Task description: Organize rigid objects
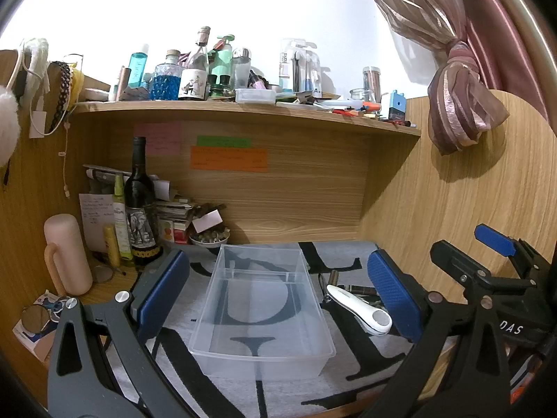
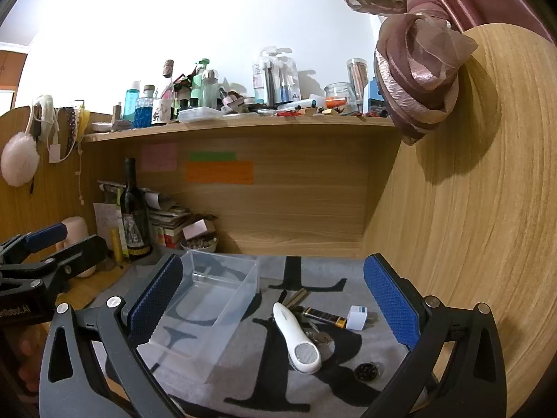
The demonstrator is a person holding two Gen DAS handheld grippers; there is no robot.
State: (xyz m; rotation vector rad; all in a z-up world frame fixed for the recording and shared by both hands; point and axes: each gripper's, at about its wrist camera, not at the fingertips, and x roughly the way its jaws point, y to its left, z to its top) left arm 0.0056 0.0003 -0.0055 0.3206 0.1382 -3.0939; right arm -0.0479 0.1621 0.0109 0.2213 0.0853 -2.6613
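A clear plastic bin (image 1: 261,313) stands empty on a grey mat with black letters (image 1: 348,376); it also shows in the right wrist view (image 2: 205,317). Right of the bin lies a white handheld device (image 2: 296,338) (image 1: 358,308), a black and gold battery (image 2: 323,315), a small white cube (image 2: 358,317), a brass tube (image 2: 296,296), coins (image 2: 323,339) and a round dark lid (image 2: 367,371). My left gripper (image 1: 278,299) is open, its jaws either side of the bin. My right gripper (image 2: 275,303) is open and empty above the small items.
A dark wine bottle (image 1: 139,205), a pink flask (image 1: 68,257), a yellow tube (image 1: 111,245), stacked papers and a bowl (image 1: 209,238) crowd the desk's back left. A cluttered shelf (image 1: 243,108) runs overhead. A wooden side panel (image 2: 452,226) with a tied curtain (image 2: 414,80) closes the right.
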